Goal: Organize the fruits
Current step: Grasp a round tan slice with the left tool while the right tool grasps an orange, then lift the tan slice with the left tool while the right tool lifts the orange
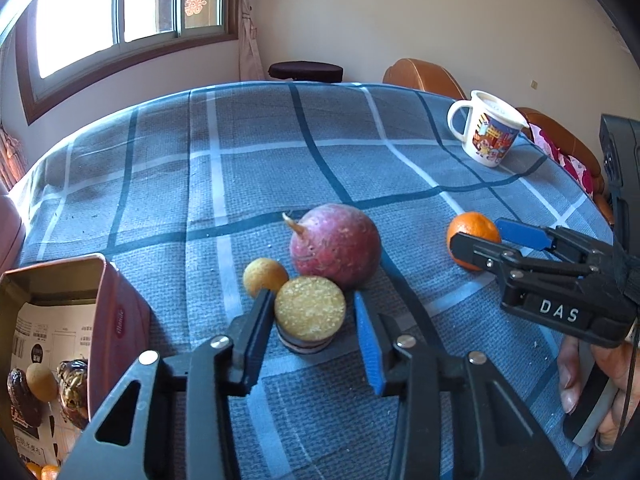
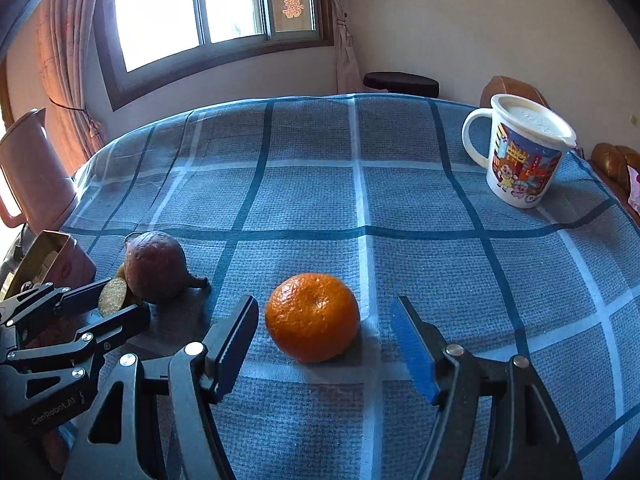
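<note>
Left wrist view: the left gripper has its jaws set to either side of a round sandwich cookie lying on the table, which carries a blue checked cloth. The black pad touches the cookie's left edge; a narrow gap shows at the blue pad, so no grip is confirmed. Just behind the cookie sits a purple-red passion fruit, with a small yellow-brown round fruit to its left. An open box at the left edge holds further items, not all identifiable. A printed mug with a lid stands far right.

Right wrist view: the right gripper has its jaws open on both sides of an orange resting on the cloth, with clear space at each pad. A pink jug stands at the far left.
</note>
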`<state>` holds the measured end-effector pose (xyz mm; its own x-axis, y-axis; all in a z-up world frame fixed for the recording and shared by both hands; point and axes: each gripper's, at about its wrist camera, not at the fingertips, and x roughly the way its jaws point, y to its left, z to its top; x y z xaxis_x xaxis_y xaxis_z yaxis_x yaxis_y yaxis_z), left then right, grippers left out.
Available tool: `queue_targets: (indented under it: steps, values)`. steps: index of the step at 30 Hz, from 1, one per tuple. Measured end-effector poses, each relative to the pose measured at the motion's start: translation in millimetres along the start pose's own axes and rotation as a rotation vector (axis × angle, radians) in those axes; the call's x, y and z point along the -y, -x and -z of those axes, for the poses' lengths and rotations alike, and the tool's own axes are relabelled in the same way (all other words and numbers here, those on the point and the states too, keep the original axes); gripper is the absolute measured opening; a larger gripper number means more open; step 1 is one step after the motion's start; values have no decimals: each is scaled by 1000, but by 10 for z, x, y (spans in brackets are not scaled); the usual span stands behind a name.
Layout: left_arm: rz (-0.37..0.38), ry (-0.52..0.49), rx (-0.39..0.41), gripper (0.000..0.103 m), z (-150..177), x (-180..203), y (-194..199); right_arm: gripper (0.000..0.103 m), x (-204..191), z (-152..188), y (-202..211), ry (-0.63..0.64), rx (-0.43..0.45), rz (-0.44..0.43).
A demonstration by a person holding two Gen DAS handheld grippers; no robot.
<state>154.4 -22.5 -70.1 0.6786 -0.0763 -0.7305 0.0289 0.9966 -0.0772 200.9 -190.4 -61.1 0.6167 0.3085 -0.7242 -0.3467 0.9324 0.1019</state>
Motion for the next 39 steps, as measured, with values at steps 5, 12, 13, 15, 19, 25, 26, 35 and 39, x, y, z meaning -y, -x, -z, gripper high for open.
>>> queue_targets:
  steps: [5,12,13,15,19,25,26,35,39]
  values:
    - [6,7,19,36,15,-26,49,50,-9,13,-26,-6,-19,-37]
    - [11,3,55,36,14,-18,109,50,-74,29,86,23,34,-61]
    - [12,1,60,36,16,-16,118,50,-76,28,97,22,38,-66]
    - [12,2,71,36,17,-21,139,50,-76,28,118,23,50,-68]
    - [15,-2,91,36,19,-17,180,50,-76,28,151,26,67,-72]
    - [13,-6,112,36,18,-5,214,50,-83,42,227,30,105,-79]
    - [12,-6,116,36,20,-6,222,50,-88,46,239,31,112,-79]
    - [1,-10,156,36,34,7,298,50,-105,65,334,45,160,-71]
    - [-1,-12,181,36,45,7,341,50,-100,73,380,45,183,-71]
